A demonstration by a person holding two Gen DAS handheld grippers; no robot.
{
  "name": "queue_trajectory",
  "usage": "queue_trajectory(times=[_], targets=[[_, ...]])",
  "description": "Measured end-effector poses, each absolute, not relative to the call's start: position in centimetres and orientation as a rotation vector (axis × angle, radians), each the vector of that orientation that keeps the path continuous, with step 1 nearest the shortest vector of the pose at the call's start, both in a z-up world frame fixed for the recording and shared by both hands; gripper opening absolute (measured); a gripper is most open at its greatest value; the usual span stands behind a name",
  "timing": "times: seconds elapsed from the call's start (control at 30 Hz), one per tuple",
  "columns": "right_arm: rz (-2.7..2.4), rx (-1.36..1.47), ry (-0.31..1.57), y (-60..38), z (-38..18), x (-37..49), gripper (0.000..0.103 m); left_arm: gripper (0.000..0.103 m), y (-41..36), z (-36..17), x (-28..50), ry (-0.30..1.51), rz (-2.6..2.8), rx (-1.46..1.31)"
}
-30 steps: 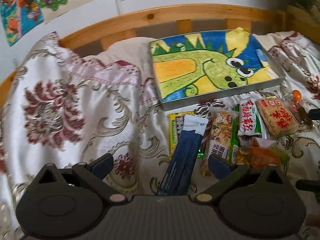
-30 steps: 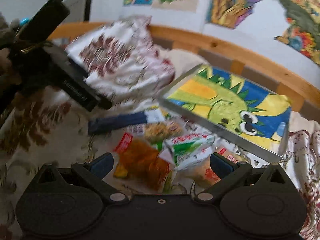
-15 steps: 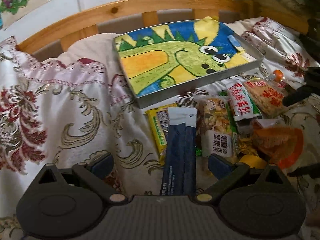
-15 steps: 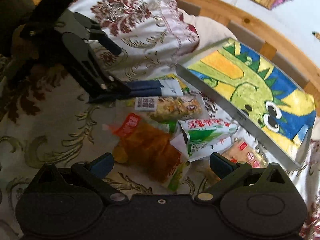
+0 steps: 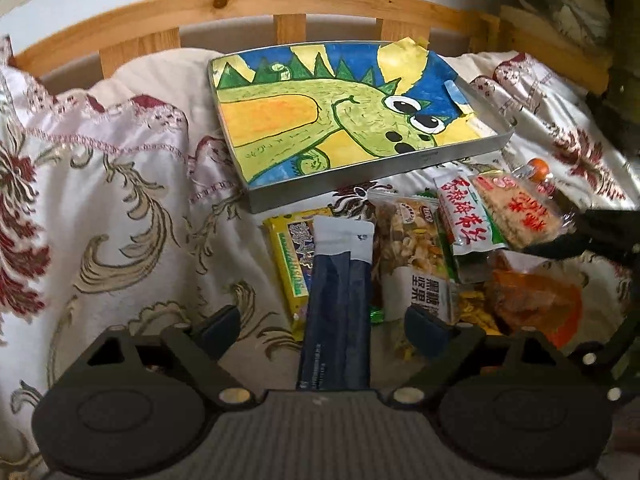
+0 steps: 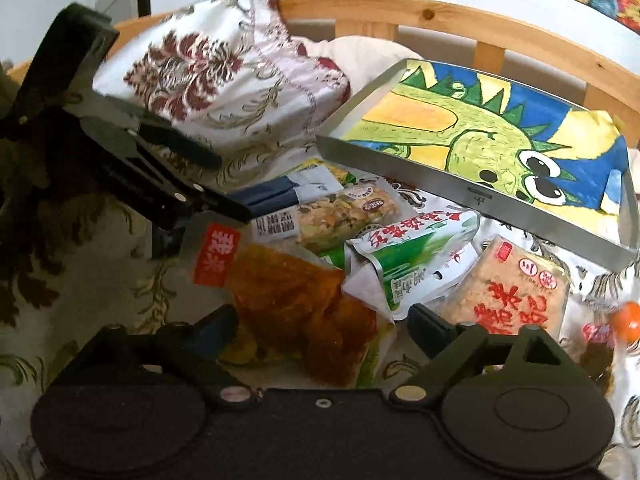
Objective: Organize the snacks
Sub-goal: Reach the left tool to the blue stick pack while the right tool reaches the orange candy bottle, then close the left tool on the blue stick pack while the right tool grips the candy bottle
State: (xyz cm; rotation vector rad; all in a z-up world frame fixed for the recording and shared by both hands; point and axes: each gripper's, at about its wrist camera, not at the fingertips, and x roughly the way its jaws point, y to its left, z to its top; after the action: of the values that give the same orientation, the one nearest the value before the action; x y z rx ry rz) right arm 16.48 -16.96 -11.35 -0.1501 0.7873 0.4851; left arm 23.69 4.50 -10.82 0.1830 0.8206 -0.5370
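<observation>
Two hand-held grippers hang over a heap of snacks on a bed, and neither grips anything yet. The left hand-held gripper (image 5: 322,326) straddles a long dark blue packet (image 5: 340,300); its jaws are closing, but the pads stand clear of the packet's sides. The right hand-held gripper (image 6: 320,324) is closing too, with an orange snack bag (image 6: 304,312) lying between its fingers, not yet pinched as far as I can tell.

Around them the rest lies loose on the patterned bedspread (image 5: 100,208): a yellow packet (image 5: 290,248) half under the blue one, a nut bar (image 5: 410,248) just beside it, a green and white pouch (image 6: 412,256), a rice cracker pack (image 6: 516,284) and a small orange-capped bottle (image 5: 540,168) at the far edge.

Beyond the pile sits a metal tray (image 5: 360,184) lined with a dinosaur drawing, tilted against the pillow and holding no snacks. By my reading the sorting has barely begun: every packet remains outside the tray, which looks the likely destination.
</observation>
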Motion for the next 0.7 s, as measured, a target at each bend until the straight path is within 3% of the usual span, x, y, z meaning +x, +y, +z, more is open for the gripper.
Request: queue_trajectory(times=[0.23,0.33,0.5,0.7], targets=[[0.436,-0.022,0.742,-17.4,-12.7,15.5,0.077,0.072,4.3,-10.9,23.6,0.823,-0.583,0.180],[0.414,0.011,0.732,-17.4,-13.0,15.2,0.075,0.066,4.5,-10.8,23.5,0.833,-0.599,0.151],[0.403,0.044,0.711,-17.7,-13.2,15.0,0.074,0.067,5.3,-10.9,23.6,0.864,-0.596,0.099],[0.384,0.077,0.700,-18.0,-13.2,14.6,0.073,0.065,4.0,-11.2,23.4,0.850,-0.597,0.237]])
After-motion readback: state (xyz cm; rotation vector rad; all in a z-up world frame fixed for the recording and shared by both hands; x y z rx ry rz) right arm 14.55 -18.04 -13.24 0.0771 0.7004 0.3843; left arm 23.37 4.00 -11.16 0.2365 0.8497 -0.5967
